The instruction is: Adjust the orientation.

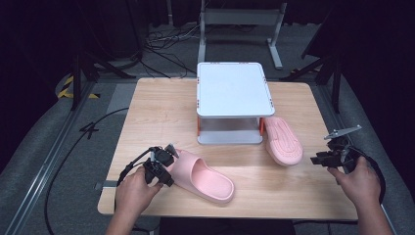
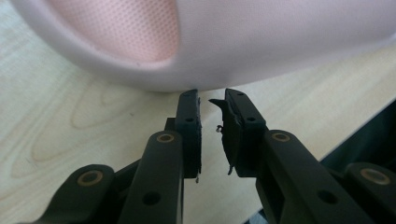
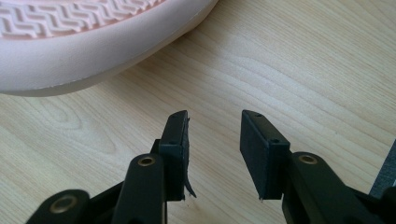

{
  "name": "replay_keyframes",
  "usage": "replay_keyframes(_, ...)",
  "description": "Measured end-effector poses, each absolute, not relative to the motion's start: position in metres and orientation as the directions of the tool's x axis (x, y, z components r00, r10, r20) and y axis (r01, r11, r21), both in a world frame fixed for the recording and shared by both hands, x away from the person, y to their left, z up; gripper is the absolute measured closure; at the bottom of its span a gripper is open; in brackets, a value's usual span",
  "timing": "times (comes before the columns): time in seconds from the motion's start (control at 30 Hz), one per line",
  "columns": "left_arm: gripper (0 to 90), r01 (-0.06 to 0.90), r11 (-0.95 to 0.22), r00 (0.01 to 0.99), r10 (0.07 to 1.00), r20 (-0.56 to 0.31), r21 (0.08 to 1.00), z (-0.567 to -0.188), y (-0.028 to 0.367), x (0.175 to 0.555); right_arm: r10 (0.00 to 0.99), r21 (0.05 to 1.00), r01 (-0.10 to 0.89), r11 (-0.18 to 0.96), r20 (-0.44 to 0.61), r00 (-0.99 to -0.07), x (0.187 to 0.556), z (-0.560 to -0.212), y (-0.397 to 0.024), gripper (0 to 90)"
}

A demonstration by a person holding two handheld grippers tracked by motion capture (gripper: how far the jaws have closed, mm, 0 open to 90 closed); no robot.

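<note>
Approaching upright pink foam slide sandal (image 1: pixel 203 178) at table's seven o'clock, left gripper (image 2: pixel 212 100) narrowly parted, empty; next, pinching its heel rim.

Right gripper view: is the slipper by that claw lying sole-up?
Yes, the pink slipper shows its zigzag tread facing up, lying on the wooden table beyond the open right claw.

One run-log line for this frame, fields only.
left gripper: open, at upright slipper heel | right gripper: open, near overturned slipper | rack: mid-table
</note>
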State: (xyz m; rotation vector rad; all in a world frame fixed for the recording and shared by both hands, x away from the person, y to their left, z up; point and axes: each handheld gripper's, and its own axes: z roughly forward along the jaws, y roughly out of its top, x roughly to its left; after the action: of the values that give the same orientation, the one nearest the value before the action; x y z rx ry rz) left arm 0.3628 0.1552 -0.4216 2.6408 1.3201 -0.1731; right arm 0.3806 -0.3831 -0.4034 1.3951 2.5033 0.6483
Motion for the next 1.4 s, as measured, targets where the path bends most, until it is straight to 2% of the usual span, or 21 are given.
replay_keyframes(0.33,76.2,0.811,-0.556,0.581,0.801,-0.143,0.180,-0.421,0.146,0.387,0.857,0.464,0.766,0.444,0.027,-0.514,0.373,-0.407,-0.389,61.7)
replay_keyframes(0.53,70.9,0.806,-0.550,0.580,0.808,-0.104,0.218,-0.420,0.141,0.397,0.863,0.461,0.772,0.437,0.025,-0.504,0.368,-0.409,-0.395,61.2)
replay_keyframes(0.6,65.8,0.811,-0.543,0.575,0.810,-0.119,0.217,-0.418,0.141,0.395,0.866,0.463,0.774,0.432,0.024,-0.499,0.367,-0.409,-0.397,61.1)
replay_keyframes(0.73,49.3,0.816,-0.529,0.566,0.812,-0.140,0.233,-0.404,0.141,0.379,0.869,0.469,0.774,0.425,0.028,-0.495,0.367,-0.407,-0.398,59.8)
replay_keyframes(0.9,35.0,0.762,-0.573,0.620,0.780,-0.087,0.301,-0.389,0.123,0.353,0.866,0.471,0.772,0.427,0.032,-0.499,0.371,-0.406,-0.395,58.4)
replay_keyframes(0.97,33.2,0.740,-0.590,0.634,0.772,-0.040,0.323,-0.389,0.112,0.347,0.858,0.470,0.765,0.441,0.029,-0.513,0.373,-0.407,-0.390,57.2)
replay_keyframes(1.03,33.3,0.731,-0.598,0.637,0.771,-0.012,0.329,-0.393,0.105,0.346,0.842,0.465,0.750,0.471,0.015,-0.539,0.375,-0.408,-0.384,56.9)
replay_keyframes(1.13,34.9,0.742,-0.597,0.634,0.773,-0.029,0.305,-0.401,0.100,0.350,0.837,0.465,0.745,0.478,0.014,-0.547,0.375,-0.408,-0.381,56.6)
replay_keyframes(1.23,42.6,0.756,-0.597,0.632,0.773,-0.062,0.267,-0.409,0.098,0.356,0.839,0.464,0.747,0.476,0.015,-0.544,0.376,-0.409,-0.380,56.3)
replay_keyframes(1.4,45.4,0.801,-0.543,0.584,0.802,-0.128,0.253,-0.407,0.101,0.362,0.834,0.455,0.749,0.483,0.022,-0.551,0.375,-0.413,-0.379,55.8)
